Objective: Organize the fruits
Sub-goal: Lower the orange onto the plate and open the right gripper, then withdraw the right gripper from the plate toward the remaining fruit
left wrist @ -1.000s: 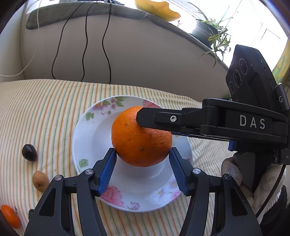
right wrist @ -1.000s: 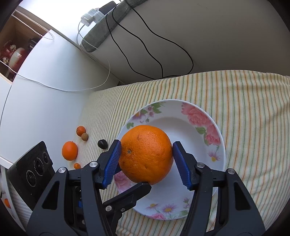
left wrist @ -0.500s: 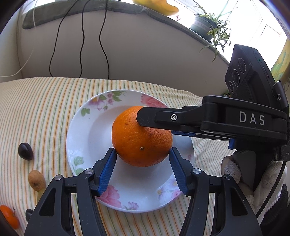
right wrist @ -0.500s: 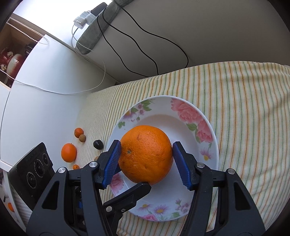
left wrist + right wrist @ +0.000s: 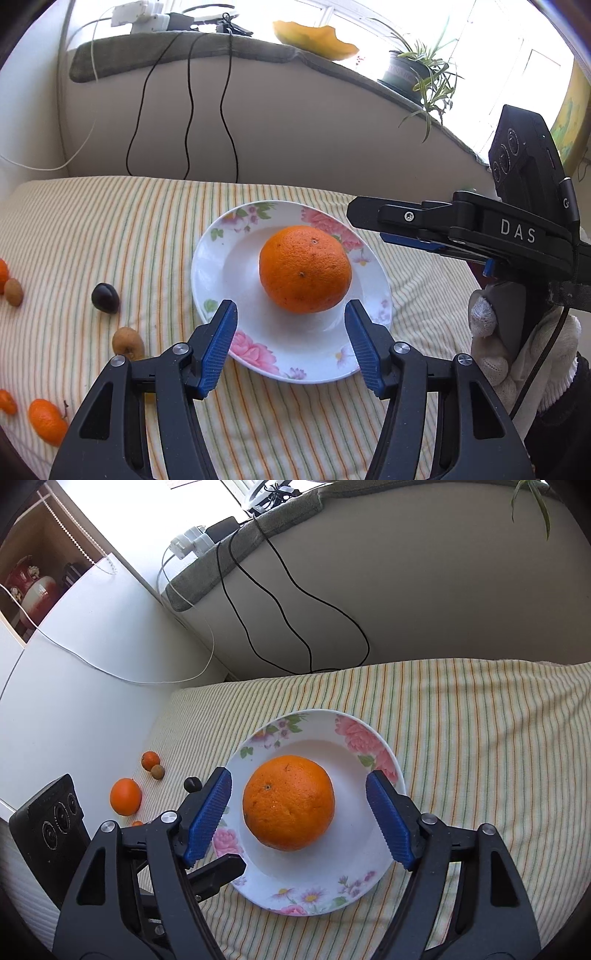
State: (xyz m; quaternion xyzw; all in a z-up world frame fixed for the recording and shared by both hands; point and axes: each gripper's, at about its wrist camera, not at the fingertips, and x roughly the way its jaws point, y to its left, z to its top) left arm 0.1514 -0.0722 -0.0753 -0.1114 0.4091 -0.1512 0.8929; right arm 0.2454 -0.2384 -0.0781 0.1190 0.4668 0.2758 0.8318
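White letters reading "DAS" mark the black body of the right gripper [image 5: 402,236], seen in the left wrist view reaching in beside the plate [image 5: 221,266]; no other writing can be read. The orange [image 5: 304,269] is large and round, deep orange with a pitted skin and a small dark stem dot, and it sits in the middle of the plate, a white one with pink flowers and green leaves, on a striped cloth [image 5: 110,229]. Left gripper [image 5: 291,339] fingers stand apart near the orange, not touching it. Right gripper fingers are opening, with the orange between them and clear gaps on both sides. Left of the plate lie a dark plum [image 5: 105,297], two brown fruits and small tangerines [image 5: 48,421]. A white glove [image 5: 491,350] holds the right gripper.
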